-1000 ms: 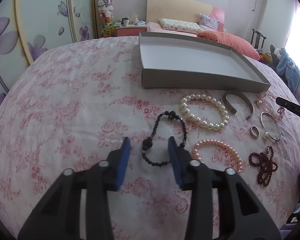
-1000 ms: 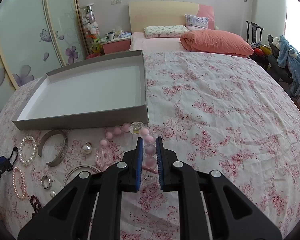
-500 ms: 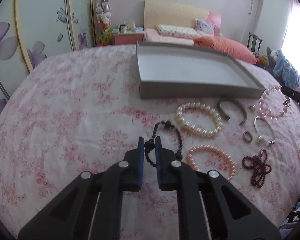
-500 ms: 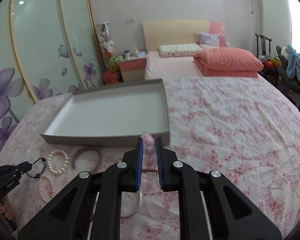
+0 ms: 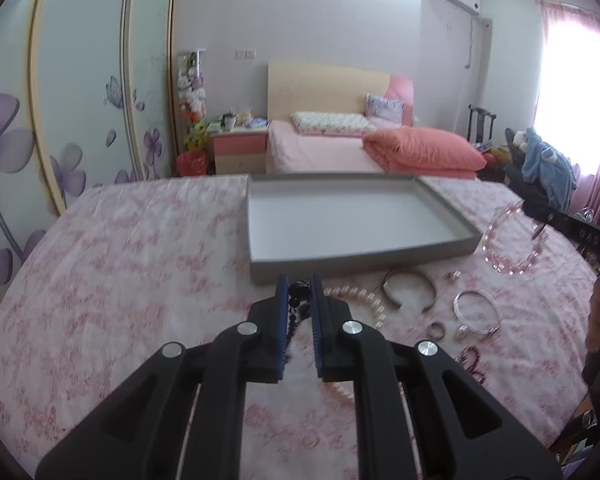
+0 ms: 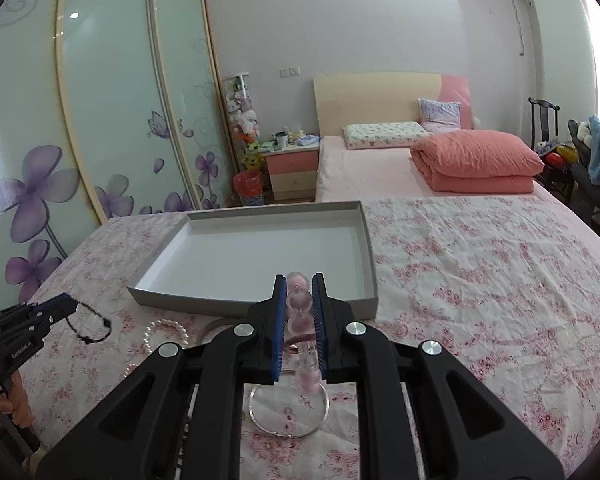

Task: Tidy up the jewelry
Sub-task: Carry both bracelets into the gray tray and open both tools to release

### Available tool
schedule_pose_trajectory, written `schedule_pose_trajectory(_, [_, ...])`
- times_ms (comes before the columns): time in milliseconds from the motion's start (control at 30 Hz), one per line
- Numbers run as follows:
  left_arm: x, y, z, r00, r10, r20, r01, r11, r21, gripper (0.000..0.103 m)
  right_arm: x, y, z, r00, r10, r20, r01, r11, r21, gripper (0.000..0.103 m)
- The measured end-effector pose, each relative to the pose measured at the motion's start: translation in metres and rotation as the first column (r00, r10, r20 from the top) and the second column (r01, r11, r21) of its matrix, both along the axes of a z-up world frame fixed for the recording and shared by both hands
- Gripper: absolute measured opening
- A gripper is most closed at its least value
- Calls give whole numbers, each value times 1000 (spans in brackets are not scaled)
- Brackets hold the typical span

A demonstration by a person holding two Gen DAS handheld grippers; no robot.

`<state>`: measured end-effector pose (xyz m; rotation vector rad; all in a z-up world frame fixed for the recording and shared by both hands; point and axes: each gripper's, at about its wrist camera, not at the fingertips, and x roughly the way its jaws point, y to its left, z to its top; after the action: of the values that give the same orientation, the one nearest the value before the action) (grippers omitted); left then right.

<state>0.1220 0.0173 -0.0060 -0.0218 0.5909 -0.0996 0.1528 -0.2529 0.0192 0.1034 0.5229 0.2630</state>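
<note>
Floral pink bedspread [image 5: 120, 280] carries a shallow grey cardboard tray [image 5: 364, 258]. Left tool [image 5: 300, 292] pinches a black beaded bracelet [image 5: 298, 300]. Right tool [image 6: 300, 292] pinches a pink glass-bead bracelet [image 6: 299, 302].

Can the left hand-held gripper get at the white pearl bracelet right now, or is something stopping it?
Probably not yet. The left hand-held gripper is shut on the black bead bracelet, so its jaws are occupied. The white pearl bracelet itself lies uncovered on the bedspread just beyond.

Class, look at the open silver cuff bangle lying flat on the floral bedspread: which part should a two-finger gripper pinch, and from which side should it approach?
Pinch the closed, curved middle of the open silver cuff bangle, coming from above. It lies flat on the floral bedspread with its gap toward the camera; the band is thin, so one finger goes inside the arc, one outside.
</note>
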Motion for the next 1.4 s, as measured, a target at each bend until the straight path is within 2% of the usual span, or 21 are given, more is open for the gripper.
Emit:
schedule_pose_trajectory(367, [17, -28, 36, 993, -55, 104, 55, 998, 4, 12, -3, 8, 16, 998, 23, 59, -24, 1000, 17, 14])
schedule_pose_trajectory(667, [55, -43, 55, 986, -69, 152, 68, 998, 11, 12, 17, 20, 32, 992, 41, 119, -42, 999, 9, 14])
schedule_pose_trajectory(933, [116, -40, 44, 995, -41, 91, 44, 999, -30, 12, 66, 36, 31, 992, 48, 121, -49, 999, 1, 14])
schedule_pose_trajectory(1233, [185, -40, 18, 999, -24, 35, 25, 1000, -18, 12, 146, 49, 3, 999, 42, 33, -42, 999, 11, 14])
schedule_pose_trajectory(1400, [212, -38, 3, 1000, -16, -6, 16, 1000, -27, 12, 173, 56, -15, 999, 39, -24, -39, 999, 2, 14])
